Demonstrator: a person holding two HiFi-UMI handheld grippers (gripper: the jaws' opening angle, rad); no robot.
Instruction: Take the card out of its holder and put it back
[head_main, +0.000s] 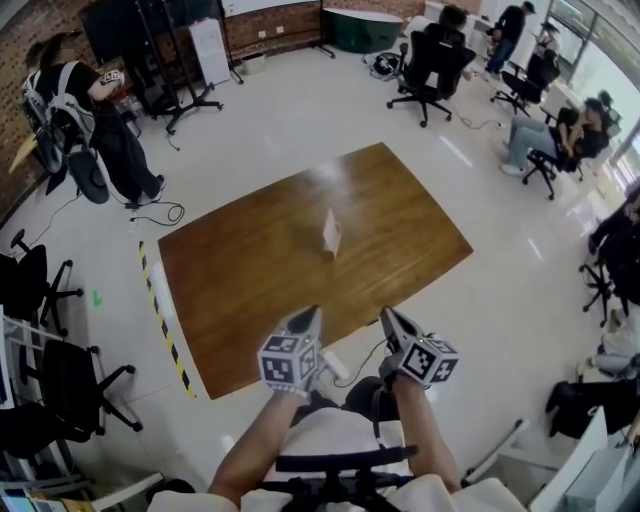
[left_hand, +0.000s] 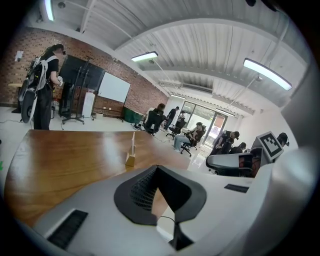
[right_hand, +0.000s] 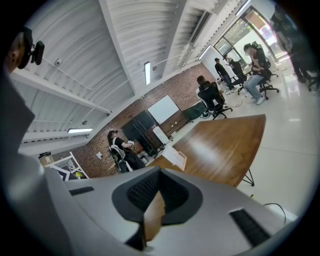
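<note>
Left gripper (head_main: 312, 314) and right gripper (head_main: 387, 316), both closed and empty, sit well short of the thin, likely bendy card (head_main: 331, 231) ahead; pinch its top edge.

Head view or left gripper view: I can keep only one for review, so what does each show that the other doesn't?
Only the head view: the table's whole outline, the striped floor tape, the person's forearms. Only the left gripper view: the ceiling lamps and the left gripper up close, jaws together, nothing between them. Both: the card standing in its holder on the table, untouched, and the right gripper.
</note>
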